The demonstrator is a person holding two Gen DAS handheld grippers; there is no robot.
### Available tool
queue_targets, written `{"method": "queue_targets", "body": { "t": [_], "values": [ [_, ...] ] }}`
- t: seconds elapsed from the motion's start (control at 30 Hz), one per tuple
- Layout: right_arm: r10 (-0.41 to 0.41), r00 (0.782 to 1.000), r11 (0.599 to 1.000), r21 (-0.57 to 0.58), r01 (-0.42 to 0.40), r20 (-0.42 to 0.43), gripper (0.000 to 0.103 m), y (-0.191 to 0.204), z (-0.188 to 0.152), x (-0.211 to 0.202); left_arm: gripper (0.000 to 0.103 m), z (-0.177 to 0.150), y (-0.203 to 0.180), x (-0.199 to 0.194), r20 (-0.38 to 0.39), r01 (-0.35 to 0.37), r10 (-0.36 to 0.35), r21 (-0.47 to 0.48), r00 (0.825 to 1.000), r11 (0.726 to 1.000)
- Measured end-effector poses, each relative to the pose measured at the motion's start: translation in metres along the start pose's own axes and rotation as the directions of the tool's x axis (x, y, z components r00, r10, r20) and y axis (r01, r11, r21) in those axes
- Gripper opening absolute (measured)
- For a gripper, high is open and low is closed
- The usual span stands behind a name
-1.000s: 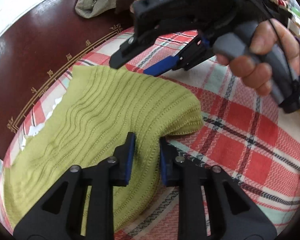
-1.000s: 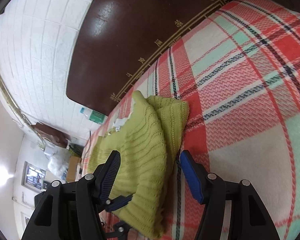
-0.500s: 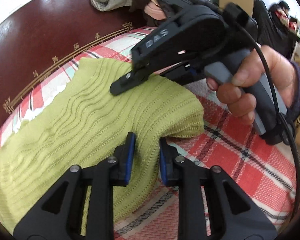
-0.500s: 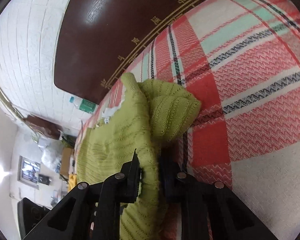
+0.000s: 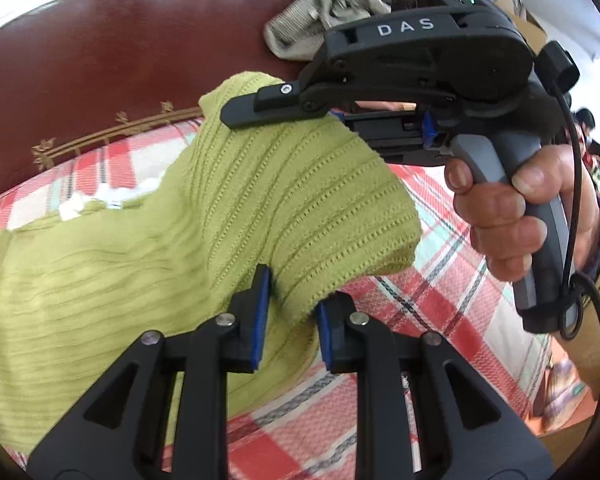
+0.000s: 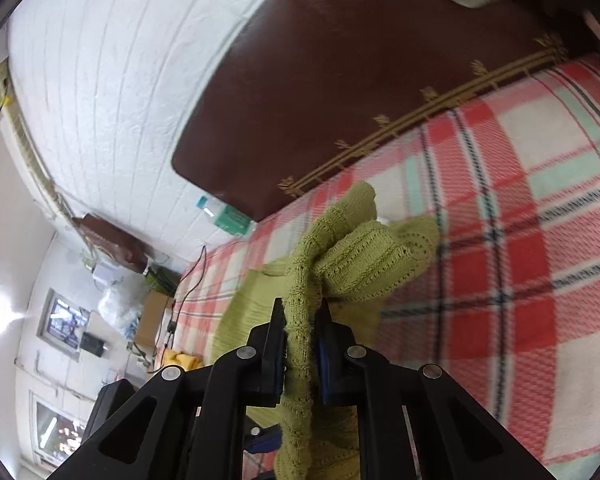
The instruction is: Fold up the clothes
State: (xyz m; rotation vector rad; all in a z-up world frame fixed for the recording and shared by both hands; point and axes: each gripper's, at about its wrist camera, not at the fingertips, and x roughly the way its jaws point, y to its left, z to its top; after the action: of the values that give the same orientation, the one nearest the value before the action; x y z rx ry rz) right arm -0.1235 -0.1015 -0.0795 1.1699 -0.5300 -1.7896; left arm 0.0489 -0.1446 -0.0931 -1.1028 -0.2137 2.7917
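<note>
Both tongs grip the green sweater (image 5: pixel 172 240), which lies partly on the plaid blanket (image 5: pixel 440 304) with its near edge raised off it. The left tongs (image 5: pixel 290 320) pinch a fold of the knit between blue pads. The right tongs (image 6: pixel 302 344), whose jaws have just been closing, clamp a bunched ridge of the same sweater (seen from the left, they bite its far corner). A hand (image 5: pixel 512 216) holds the right grip. A grey garment (image 5: pixel 320 12) lies on the brown headboard (image 5: pixel 100 60).
</note>
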Motion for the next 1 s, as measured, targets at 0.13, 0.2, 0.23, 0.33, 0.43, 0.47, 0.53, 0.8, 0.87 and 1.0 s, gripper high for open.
{"method": "queue_targets", "body": {
  "t": [0.13,0.2,0.23,0.33,0.43,0.47,0.53,0.8,0.87,1.0],
  "values": [
    [0.013,1.0,0.999,-0.038,-0.013,-0.009,0.012,0.03,0.005,0.013,0.024,0.003,0.018,-0.026,0.052,-0.006,0.009,-0.05,0.999,0.999],
    [0.015,1.0,0.998,-0.057,-0.016,-0.017,0.012,0.045,0.007,0.023,0.024,0.003,0.031,-0.035,0.07,-0.004,0.01,-0.08,0.997,0.997],
    [0.016,1.0,0.998,-0.064,-0.018,-0.023,0.012,0.051,0.007,0.028,0.024,0.003,0.037,-0.039,0.076,-0.002,0.009,-0.094,0.997,0.996],
    [0.02,0.999,0.997,-0.079,-0.023,-0.039,0.012,0.067,0.006,0.043,0.024,0.003,0.052,-0.053,0.1,-0.013,0.026,-0.127,0.995,0.992],
    [0.021,0.998,0.995,-0.096,-0.026,-0.056,0.012,0.082,0.005,0.058,0.024,-0.001,0.069,-0.067,0.12,-0.017,0.038,-0.168,0.992,0.986],
    [0.018,0.998,0.994,-0.103,-0.024,-0.064,0.012,0.087,0.004,0.064,0.024,-0.003,0.074,-0.071,0.124,-0.017,0.04,-0.18,0.991,0.983],
    [0.009,0.997,0.994,-0.112,-0.018,-0.08,0.012,0.095,0.003,0.076,0.024,-0.007,0.084,-0.077,0.13,-0.021,0.048,-0.206,0.99,0.978],
    [-0.033,0.989,0.991,-0.13,0.014,-0.145,0.012,0.114,-0.005,0.128,0.024,-0.025,0.115,-0.1,0.146,-0.036,0.083,-0.301,0.986,0.953],
    [-0.043,0.986,0.991,-0.134,0.022,-0.161,0.012,0.116,-0.008,0.14,0.024,-0.03,0.122,-0.102,0.146,-0.035,0.086,-0.321,0.986,0.947],
    [-0.067,0.98,0.99,-0.138,0.041,-0.189,0.012,0.118,-0.015,0.161,0.024,-0.039,0.132,-0.106,0.144,-0.035,0.091,-0.355,0.985,0.934]
  ]
}}
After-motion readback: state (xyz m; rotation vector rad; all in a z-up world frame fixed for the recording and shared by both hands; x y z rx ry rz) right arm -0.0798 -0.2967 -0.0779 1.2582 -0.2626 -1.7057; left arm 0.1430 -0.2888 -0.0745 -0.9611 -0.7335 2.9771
